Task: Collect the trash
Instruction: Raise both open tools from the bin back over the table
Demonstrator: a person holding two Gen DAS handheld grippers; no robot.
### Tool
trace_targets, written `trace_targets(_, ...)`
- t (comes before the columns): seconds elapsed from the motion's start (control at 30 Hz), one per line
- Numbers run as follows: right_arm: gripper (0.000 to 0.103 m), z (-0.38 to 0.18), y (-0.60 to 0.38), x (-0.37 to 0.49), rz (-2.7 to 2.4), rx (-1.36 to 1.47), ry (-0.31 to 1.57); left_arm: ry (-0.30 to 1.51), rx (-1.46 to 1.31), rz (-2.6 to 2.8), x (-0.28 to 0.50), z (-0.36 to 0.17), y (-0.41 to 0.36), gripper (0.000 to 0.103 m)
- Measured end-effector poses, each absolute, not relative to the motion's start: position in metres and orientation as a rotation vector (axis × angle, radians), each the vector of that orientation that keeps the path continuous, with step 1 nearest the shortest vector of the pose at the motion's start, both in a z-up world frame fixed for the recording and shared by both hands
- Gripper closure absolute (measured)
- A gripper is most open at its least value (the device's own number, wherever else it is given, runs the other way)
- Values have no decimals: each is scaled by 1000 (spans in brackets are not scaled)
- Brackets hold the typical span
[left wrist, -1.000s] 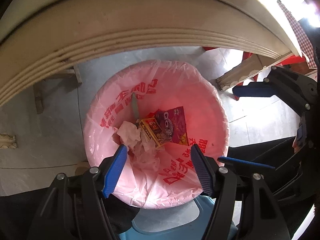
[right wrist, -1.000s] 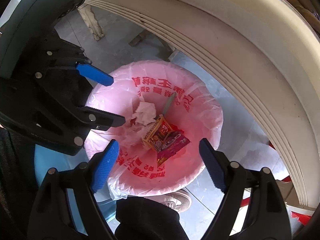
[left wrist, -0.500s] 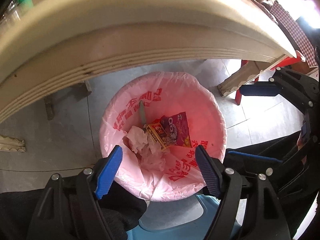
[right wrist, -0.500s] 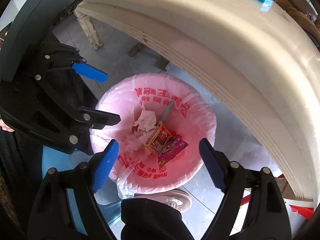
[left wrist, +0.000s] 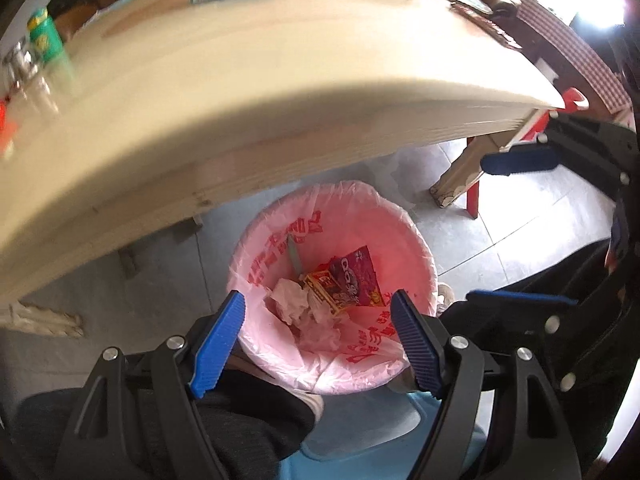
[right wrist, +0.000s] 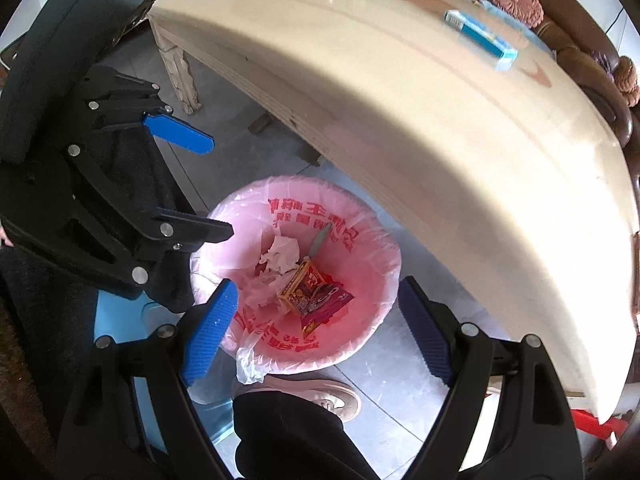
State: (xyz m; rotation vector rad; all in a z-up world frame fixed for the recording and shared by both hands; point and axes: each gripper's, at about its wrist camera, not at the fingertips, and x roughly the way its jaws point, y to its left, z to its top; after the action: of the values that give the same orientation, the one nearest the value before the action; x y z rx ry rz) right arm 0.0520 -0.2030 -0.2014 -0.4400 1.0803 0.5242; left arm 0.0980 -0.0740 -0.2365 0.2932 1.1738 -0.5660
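Hovering over bin [left wrist: 420, 248] | left gripper [left wrist: 316, 336] just widened, empty | right gripper [right wrist: 316, 328] wide, empty

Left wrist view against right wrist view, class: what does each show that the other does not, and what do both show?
Left wrist only: a checked cloth and a green bottle. Right wrist only: a beige shoe by the bin. Both: the pink-lined bin holding wrappers and tissue, and a blue box on the table.
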Motion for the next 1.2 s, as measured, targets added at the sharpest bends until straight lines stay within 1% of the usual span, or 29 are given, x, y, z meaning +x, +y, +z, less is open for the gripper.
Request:
trace_targets(0.13,22,-174,-205,43,524,-450,1038,1113,316,-604,91,-204,-72,30)
trace_targets(0.2,22,-157,-206,40,530,-439,1010,1056,343,-628,86,-179,-71,29)
trace_targets(0.23,22,-147,-206,38,537,-434,995,1024,360,-639,82,-167,-71,29)
trace_targets(0.3,21,-126,-206,34,541,-438,959,963,390,-680,74,-142,-70,24)
trace_targets(0.33,20,-116,-207,32,548,-440,944,938,407,-702,70,-132,-70,23)
trace_targets(0.37,16,-106,-207,31,556,-441,928,918,426,-733,66,-122,-70,23)
trace_targets(0.4,16,-97,-208,30,565,-442,915,885,449,-778,61,-107,-68,23)
trace_targets(0.6,15,-46,-215,37,618,-428,853,743,589,-925,53,-51,-65,17)
trace_targets(0.67,15,-32,-217,43,625,-446,837,711,611,-955,59,-40,-64,17)
trace_targets(0.83,15,-7,-219,76,653,-466,824,717,631,-1013,99,-22,-65,16)
trace_targets(0.97,15,-2,-220,111,681,-493,843,761,652,-1061,143,-18,-69,11)
trace_targets(1.2,14,-9,-234,201,746,-471,917,826,741,-1162,231,-34,-89,11)
